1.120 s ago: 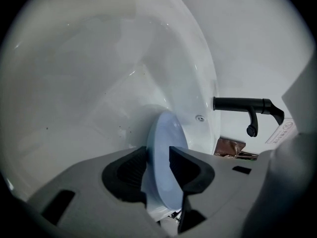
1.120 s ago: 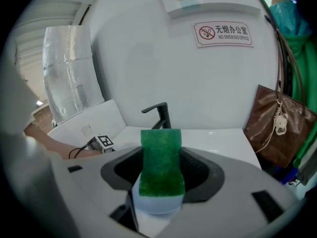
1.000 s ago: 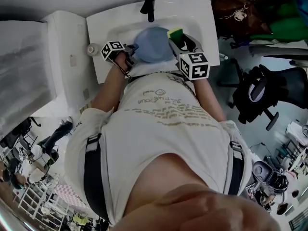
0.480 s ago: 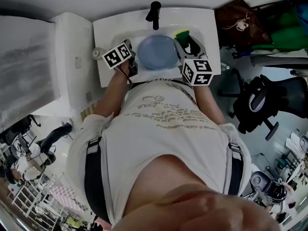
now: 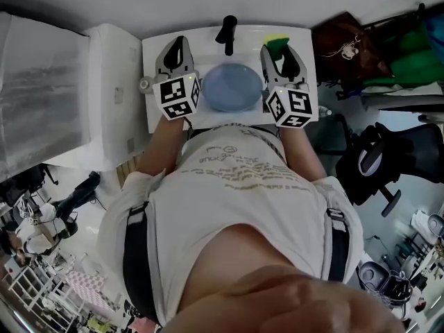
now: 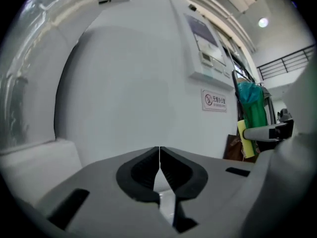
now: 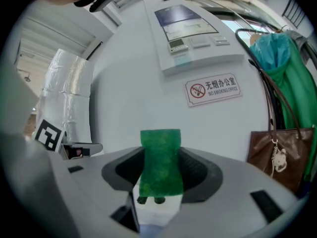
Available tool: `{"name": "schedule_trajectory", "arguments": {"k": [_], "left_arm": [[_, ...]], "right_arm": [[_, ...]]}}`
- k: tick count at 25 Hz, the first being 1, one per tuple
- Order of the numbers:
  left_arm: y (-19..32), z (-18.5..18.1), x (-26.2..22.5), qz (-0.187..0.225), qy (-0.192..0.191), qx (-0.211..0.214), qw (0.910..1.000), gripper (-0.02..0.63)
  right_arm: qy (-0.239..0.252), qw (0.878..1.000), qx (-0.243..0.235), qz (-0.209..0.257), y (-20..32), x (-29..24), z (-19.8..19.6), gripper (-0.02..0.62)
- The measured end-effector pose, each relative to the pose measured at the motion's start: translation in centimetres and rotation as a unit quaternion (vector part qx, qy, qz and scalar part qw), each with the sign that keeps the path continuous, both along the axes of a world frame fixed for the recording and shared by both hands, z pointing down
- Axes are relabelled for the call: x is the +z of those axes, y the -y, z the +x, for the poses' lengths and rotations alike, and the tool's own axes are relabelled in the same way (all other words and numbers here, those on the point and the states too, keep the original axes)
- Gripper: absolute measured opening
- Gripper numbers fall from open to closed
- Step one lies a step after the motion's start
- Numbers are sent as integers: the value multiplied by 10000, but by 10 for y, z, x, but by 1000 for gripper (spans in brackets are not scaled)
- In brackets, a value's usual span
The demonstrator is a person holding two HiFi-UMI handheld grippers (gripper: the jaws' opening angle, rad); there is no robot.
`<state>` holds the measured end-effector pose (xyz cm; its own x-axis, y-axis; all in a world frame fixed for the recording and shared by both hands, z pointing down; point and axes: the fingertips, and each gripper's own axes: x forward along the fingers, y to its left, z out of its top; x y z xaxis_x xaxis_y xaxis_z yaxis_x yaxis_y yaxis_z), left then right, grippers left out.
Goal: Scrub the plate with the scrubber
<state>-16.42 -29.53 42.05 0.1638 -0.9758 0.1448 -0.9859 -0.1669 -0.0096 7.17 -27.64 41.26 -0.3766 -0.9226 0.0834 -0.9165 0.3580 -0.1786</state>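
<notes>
Your left gripper (image 5: 177, 47) is held up over the left side of the white sink (image 5: 154, 113). Its fingers are pressed together with nothing between them and point level at the pale wall. Between your two grippers the blue plate (image 5: 234, 87) lies flat in the sink basin, just below the black faucet (image 5: 226, 28), apart from both grippers. Your right gripper (image 5: 279, 47) is up over the sink's right side, also aimed at the wall. Its fingers are clamped on the scrubber (image 7: 159, 165), whose green pad sticks out past the fingertips.
</notes>
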Motion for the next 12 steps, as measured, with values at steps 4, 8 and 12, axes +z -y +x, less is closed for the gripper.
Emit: {"name": "schedule_trajectory", "arguments": {"k": [4,8,12], "left_arm": [[-6,20,-36,461,358,234,9980,27],[-11,38,-34,358,316,422,9980,28],[-13,45,-19,10,-58,552,9985,28]], "right_arm": [[-14,9988,37,480,1,-27,-2,216],[-57,9978,-9,659,-2,-33,-6,212],[-39,9985,-27,541,-2,-25,-7,212]]}}
